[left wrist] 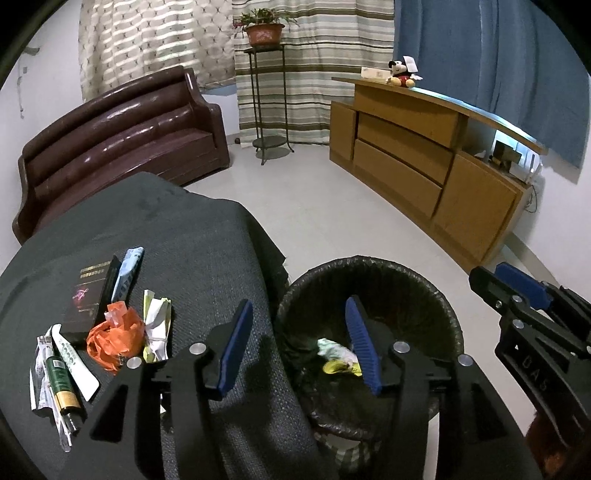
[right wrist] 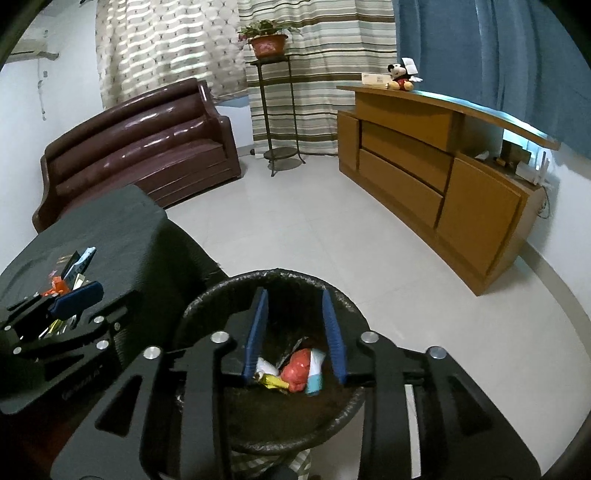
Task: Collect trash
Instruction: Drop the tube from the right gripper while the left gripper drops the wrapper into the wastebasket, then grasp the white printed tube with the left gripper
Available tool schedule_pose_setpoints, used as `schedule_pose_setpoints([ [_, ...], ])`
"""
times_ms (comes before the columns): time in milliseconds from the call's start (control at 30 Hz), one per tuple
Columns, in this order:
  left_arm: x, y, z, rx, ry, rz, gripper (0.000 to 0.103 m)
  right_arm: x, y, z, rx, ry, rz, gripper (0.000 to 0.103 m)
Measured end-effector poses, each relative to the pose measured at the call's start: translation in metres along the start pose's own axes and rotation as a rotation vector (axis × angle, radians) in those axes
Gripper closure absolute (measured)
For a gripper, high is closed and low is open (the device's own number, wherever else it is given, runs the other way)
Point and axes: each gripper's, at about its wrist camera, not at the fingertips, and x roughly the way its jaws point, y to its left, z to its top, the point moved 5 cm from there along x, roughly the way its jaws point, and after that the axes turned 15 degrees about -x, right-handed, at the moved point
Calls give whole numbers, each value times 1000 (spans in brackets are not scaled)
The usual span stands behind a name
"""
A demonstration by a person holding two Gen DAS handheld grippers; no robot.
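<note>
Room: a tiled living room; I stand at a table (left wrist: 207, 236) draped in dark grey cloth, with a black-lined trash bin (right wrist: 207, 295) on the floor at its right edge.
Left gripper (left wrist: 299, 343): my jaws are wide apart and hold nothing, hanging over the table edge and the bin's left rim.
Right gripper (right wrist: 295, 332): my jaws are parted and bare, directly above the bin's mouth.
In the bin: a red plastic wad (right wrist: 297, 369), a yellow wrapper (right wrist: 271, 380) and pale paper scraps already lie at the bottom.
Trash left on the table: an orange plastic bag (left wrist: 114, 338), a crumpled white-green wrapper (left wrist: 157, 325), a green-and-gold tube (left wrist: 62, 384), a black box (left wrist: 94, 295), and a blue-white packet (left wrist: 127, 271) behind it.
Step in hand, as I judge it: swing my left jaws back to the pile. I would take the orange bag first, closing on its bunched middle so loose handles do not drag the wrapper off the cloth.
Farther off: a maroon sofa (left wrist: 122, 136), a potted plant (left wrist: 264, 31) on a stand, a wooden cabinet (left wrist: 424, 155).
</note>
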Motion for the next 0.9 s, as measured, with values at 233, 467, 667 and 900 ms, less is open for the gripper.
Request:
schedule_pose_setpoints([
  [233,-12,5,3,-3,-27,13,46,-7,3,4,9,-25,5,43],
  [467,-30,38,-1,-43,-34,55,45,-18,22,10,20,-57,36,30],
  [667,-50,85,-4,-103,-49,115,45,-22,61,9,-34,-48,104,30],
  [900,-75,144,-4,-196,-83,194,45,-29,105,10,-100,-29,166,30],
])
